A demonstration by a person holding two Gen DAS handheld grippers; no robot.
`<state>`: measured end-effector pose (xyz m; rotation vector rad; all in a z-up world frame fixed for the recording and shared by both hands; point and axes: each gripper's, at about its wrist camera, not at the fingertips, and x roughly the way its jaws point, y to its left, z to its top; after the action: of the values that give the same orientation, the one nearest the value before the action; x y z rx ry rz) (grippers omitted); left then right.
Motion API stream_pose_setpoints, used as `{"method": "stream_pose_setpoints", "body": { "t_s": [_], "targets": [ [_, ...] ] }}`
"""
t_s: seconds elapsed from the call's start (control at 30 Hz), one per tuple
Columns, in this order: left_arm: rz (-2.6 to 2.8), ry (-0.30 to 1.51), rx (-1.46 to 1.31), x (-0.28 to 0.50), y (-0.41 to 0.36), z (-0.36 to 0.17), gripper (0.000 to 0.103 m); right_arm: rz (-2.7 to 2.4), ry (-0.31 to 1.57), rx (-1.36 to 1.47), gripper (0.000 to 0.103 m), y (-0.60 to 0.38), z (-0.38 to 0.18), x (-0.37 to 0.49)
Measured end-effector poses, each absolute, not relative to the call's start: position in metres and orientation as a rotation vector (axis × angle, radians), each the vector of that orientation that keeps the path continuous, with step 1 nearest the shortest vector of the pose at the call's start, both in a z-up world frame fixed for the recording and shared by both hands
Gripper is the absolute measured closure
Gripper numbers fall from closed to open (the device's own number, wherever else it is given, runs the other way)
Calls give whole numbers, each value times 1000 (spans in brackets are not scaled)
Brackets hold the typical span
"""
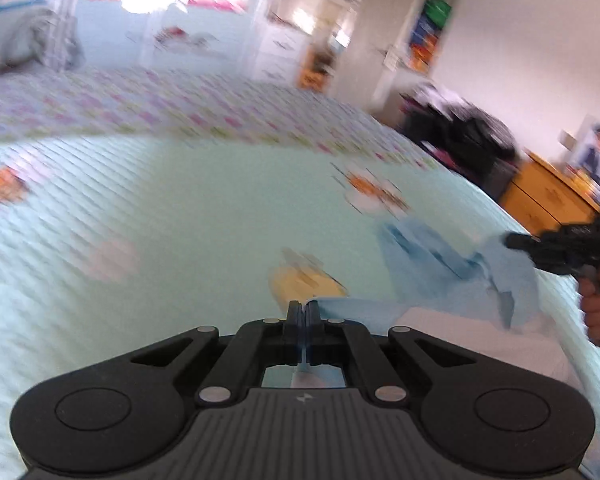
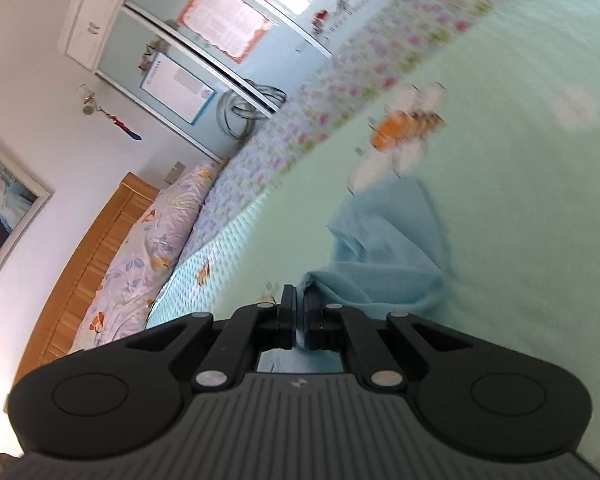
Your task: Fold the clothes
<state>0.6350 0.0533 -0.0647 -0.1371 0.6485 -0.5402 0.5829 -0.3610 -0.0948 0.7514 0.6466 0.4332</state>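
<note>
The left gripper [image 1: 303,307] has its fingers pressed together on an edge of the light blue cloth garment [image 1: 428,256], and the right gripper [image 2: 300,294] pinches another edge of it. The garment hangs crumpled between them over the pale green quilted bedspread [image 2: 520,208] on the bed, near its wooden headboard [image 2: 100,240] end.

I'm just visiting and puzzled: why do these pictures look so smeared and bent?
Left wrist view: motion blur smears the bedspread and room, while the left gripper stays sharp, and window glare washes out the top. Right wrist view: milder blur, tilted scene, fisheye-curved headboard; the right gripper and blue garment read clearly.
</note>
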Motion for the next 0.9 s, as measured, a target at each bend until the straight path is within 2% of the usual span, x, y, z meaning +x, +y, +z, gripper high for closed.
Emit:
{"method": "stream_pose_setpoints", "body": {
  "t_s": [0.2,0.27,0.3,0.33,0.37,0.4,0.43,0.47,0.63,0.8,0.83,0.9],
  "targets": [
    [-327,486,-193,644,128,-24,103,494,507,730,99,-329,-59,634],
    [-218,501,-149,655,139,-26,103,467,527,722,97,-313,-65,655],
    [-169,545,-132,663,144,-31,100,426,563,707,91,-305,-72,665],
    [-146,636,-141,674,148,-42,97,384,599,692,70,-297,-80,676],
    [-127,707,-143,681,151,-52,97,329,651,699,59,-295,-88,678],
    [-116,727,-129,678,153,-59,98,272,706,709,50,-294,-97,678],
    [-111,740,-114,674,155,-64,97,214,760,718,50,-293,-106,679],
    [-126,732,-102,661,157,-64,97,217,762,706,50,-295,-109,667],
    [-302,692,-51,548,160,-61,86,228,703,669,29,-339,-110,548],
    [-479,707,-43,395,141,-81,86,212,675,763,25,-375,-127,386],
    [-506,711,-41,367,135,-85,86,206,692,788,21,-374,-134,361],
    [-535,712,-7,323,120,-89,86,188,732,839,21,-371,-150,315]
  ]
}}
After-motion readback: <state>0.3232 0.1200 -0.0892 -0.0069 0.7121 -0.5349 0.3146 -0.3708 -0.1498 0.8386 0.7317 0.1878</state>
